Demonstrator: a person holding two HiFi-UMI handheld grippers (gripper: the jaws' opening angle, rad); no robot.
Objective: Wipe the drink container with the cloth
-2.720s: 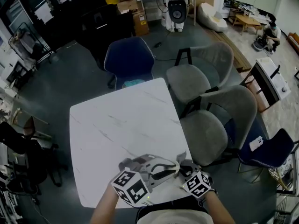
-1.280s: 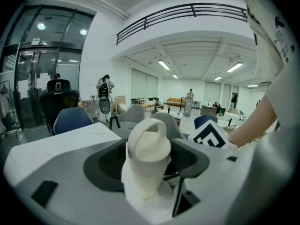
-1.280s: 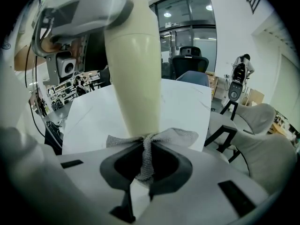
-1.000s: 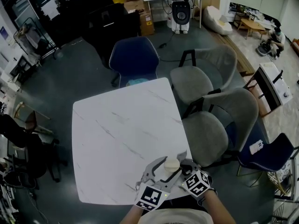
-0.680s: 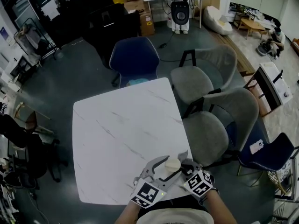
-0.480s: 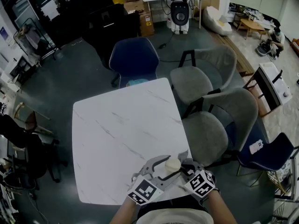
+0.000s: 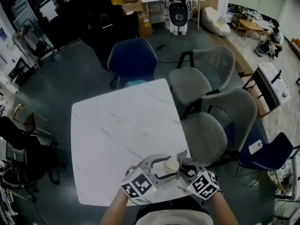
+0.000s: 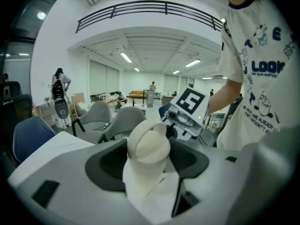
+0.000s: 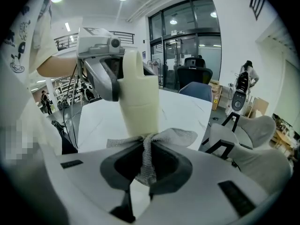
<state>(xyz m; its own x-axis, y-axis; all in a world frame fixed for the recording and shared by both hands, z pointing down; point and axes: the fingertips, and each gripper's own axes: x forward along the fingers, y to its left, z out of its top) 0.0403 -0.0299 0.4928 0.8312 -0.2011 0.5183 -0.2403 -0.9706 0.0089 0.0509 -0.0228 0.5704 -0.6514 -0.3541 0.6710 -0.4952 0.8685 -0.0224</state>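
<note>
Your left gripper (image 8: 150,162) is clamped on the cream plastic drink container with the rounded flip cap (image 8: 149,146). It holds the body from both sides, with the cap end pointing away from its camera. In the head view the container hangs over the near right corner of the white marble-patterned table (image 7: 117,125), close to your body and between the two marker cubes.

Your right gripper (image 9: 144,167) has its jaws pinched on a bunched grey knitted cloth (image 9: 147,144). The free folds of the cloth fan out and press against the lower end of the container, so cloth and container are touching.

Each cube carries black-and-white square marker patterns. The print on your white T-shirt (image 8: 262,69) has large dark letters starting "LOO" among small cartoon figures; the lines below are too small to read.

A dark blue chair (image 7: 132,60) stands at the table's far side and grey upholstered chairs (image 7: 206,125) to its right.
</note>
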